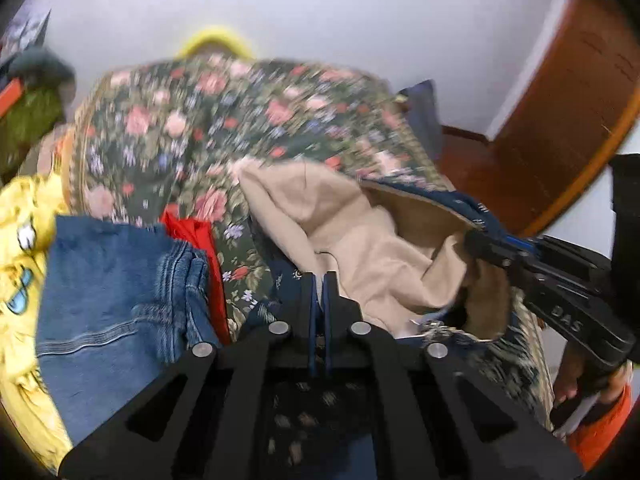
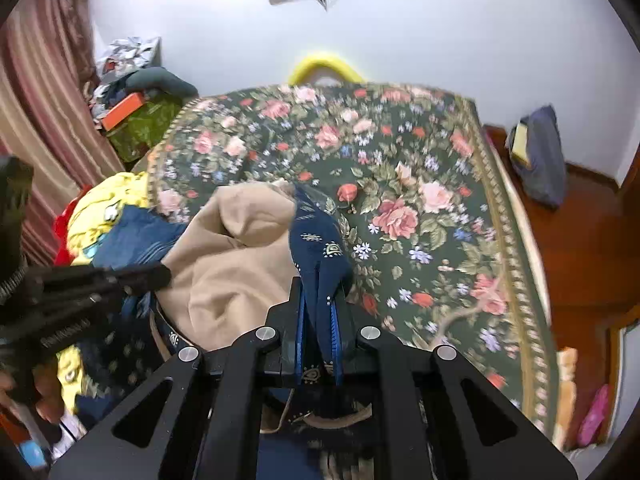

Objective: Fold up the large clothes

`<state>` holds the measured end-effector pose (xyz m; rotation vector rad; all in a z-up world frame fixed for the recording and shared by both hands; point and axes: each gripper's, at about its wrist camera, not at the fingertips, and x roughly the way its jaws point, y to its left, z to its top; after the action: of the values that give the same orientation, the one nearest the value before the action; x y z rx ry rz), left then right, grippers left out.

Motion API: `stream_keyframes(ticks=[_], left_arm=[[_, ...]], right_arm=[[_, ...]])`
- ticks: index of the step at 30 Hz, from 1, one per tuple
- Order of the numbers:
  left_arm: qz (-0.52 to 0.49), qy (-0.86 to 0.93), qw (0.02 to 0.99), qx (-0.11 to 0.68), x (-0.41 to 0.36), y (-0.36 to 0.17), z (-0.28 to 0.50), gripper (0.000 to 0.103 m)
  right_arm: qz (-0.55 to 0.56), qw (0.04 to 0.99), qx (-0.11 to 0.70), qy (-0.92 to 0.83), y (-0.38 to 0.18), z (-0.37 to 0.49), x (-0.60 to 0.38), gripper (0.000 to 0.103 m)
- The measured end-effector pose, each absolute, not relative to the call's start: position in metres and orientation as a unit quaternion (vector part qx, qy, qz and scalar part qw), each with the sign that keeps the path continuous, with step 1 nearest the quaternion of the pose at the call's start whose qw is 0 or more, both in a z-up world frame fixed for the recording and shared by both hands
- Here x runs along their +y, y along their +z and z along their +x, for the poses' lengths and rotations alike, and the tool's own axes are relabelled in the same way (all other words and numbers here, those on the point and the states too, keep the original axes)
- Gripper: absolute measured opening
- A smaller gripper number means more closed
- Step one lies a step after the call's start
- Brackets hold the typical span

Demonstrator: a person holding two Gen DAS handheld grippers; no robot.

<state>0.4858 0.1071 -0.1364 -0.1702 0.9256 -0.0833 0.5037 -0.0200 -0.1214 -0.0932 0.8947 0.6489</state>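
Holding the navy printed garment (image 2: 320, 240) with its soft tan lining above the floral bedspread (image 2: 440, 200), we note both grippers clamped on its edge: left gripper (image 1: 320, 284), right gripper (image 2: 320, 300). Risk: thin fabric slipping free, or snagging the jeans (image 1: 120, 280) alongside.

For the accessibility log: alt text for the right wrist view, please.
The right tool is shut on a navy patterned garment with tan lining, above a floral bedspread. The left tool grips it from the left, by piled clothes.
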Motion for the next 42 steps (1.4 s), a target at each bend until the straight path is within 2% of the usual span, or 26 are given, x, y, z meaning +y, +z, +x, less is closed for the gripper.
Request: stream_keyframes(ticks=[6,13,21,27,30,32,34,42], left_arm=[[-0.032,-0.110,0.895,0.431,0.070,-0.113,0.421,0.000],[0.010,-0.099,0.875,0.474,0.056,-0.158,0.384,0.001],[-0.027,-0.092,0.848,0.521,0.083,-0.188,0.385,0.007],[-0.057,-0.087,0.856,0.506,0.095,-0.173,0.410,0.023],[-0.060,-0.081,0.860,0.500,0.096,-0.168,0.434,0.030],[-0.062,-0.079,0.859,0.502,0.096,-0.167,0.452,0.036],[-0.064,-0.073,0.857,0.507,0.098,-0.170,0.471,0.037],[-0.130,-0.085,0.799,0.580,0.108,-0.223,0.534,0.038]], right_arm=[[-0.053,0.841,0.430,0.323,-0.114,0.453,-0.051,0.010],[-0.071,0.817,0.478,0.314,-0.156,0.409,-0.076,0.010],[-0.090,0.808,0.514,0.276,-0.203,0.394,-0.090,0.012],[-0.082,0.815,0.502,0.278,-0.175,0.402,-0.089,0.024],[-0.063,0.827,0.483,0.282,-0.159,0.412,-0.092,0.035],[-0.048,0.834,0.474,0.279,-0.153,0.420,-0.093,0.048],[-0.033,0.844,0.460,0.274,-0.148,0.429,-0.093,0.054],[-0.025,0.846,0.468,0.254,-0.164,0.476,-0.082,0.055]])
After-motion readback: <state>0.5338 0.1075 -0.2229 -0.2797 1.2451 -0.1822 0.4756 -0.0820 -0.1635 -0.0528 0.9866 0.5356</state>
